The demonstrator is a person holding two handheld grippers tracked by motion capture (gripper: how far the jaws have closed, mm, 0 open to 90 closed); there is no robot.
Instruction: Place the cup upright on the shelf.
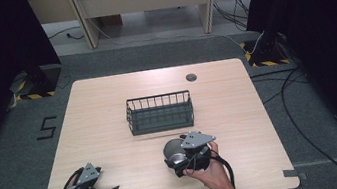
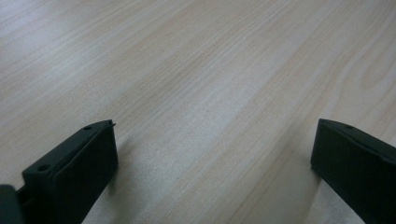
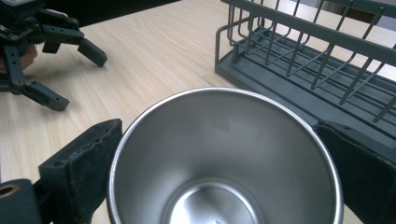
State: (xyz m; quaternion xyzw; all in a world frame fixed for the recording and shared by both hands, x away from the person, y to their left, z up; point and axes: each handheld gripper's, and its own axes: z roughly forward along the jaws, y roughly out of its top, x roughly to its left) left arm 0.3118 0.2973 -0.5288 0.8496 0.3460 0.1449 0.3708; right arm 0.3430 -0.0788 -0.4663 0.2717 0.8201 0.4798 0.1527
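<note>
Flanking a steel cup (image 3: 224, 158) (interior in right gripper view), right jaws spread.

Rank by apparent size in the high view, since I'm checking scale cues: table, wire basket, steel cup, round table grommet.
1. Table
2. Wire basket
3. Steel cup, partly hidden by the right gripper
4. Grommet

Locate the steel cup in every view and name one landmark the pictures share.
High view: the steel cup stands on the table, at the right gripper, in front of the wire basket.
Left gripper view: bare tabletop between its jaws, no cup.
Right gripper view: cup bottom centre, between the jaws.
Shared landmark: the basket, upper right in the right gripper view.
</note>
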